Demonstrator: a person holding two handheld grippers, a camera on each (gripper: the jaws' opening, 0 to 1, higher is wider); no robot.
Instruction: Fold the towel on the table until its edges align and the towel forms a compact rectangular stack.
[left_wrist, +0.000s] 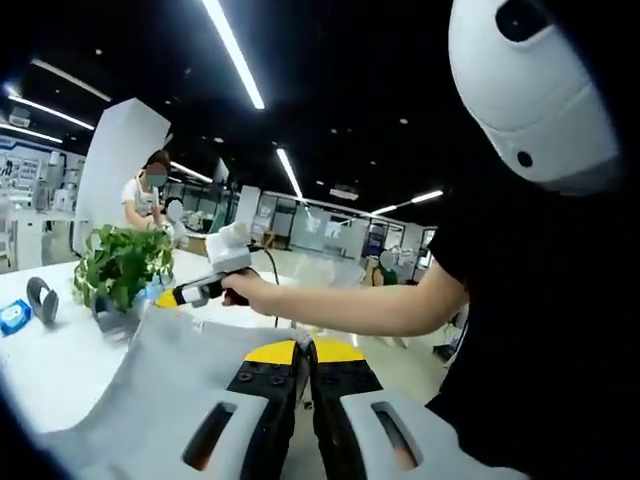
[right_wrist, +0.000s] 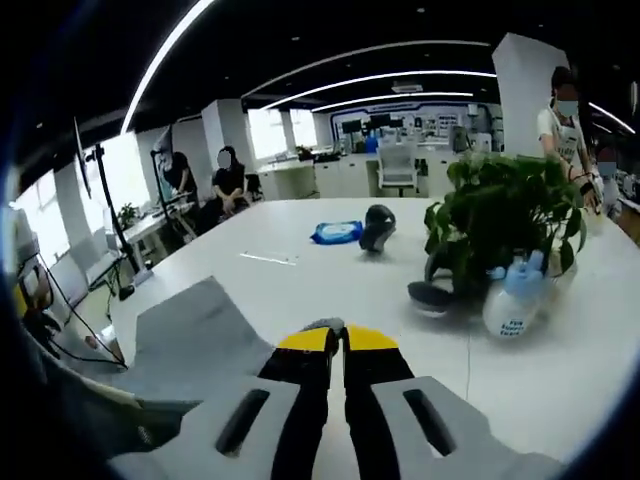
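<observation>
A grey towel (left_wrist: 170, 370) slopes up from the white table (left_wrist: 50, 360) as a stretched sheet. My left gripper (left_wrist: 305, 348) has its yellow-tipped jaws pressed together at the towel's near edge and looks shut on it. The right gripper (left_wrist: 170, 297), held by a hand (left_wrist: 245, 288), meets the towel's far corner beside the plant. In the right gripper view, my right gripper (right_wrist: 337, 335) is shut with a small bit of grey cloth at its tips. The rest of the towel (right_wrist: 195, 330) hangs away to the left.
A potted plant (right_wrist: 505, 215) stands on the table (right_wrist: 560, 380) with a white spray bottle (right_wrist: 513, 300) before it. A blue packet (right_wrist: 337, 232) and a dark curved object (right_wrist: 378, 227) lie farther off. The holder's black-clad body (left_wrist: 540, 300) is close on the right. Another person (left_wrist: 145, 195) stands behind the plant (left_wrist: 120, 265).
</observation>
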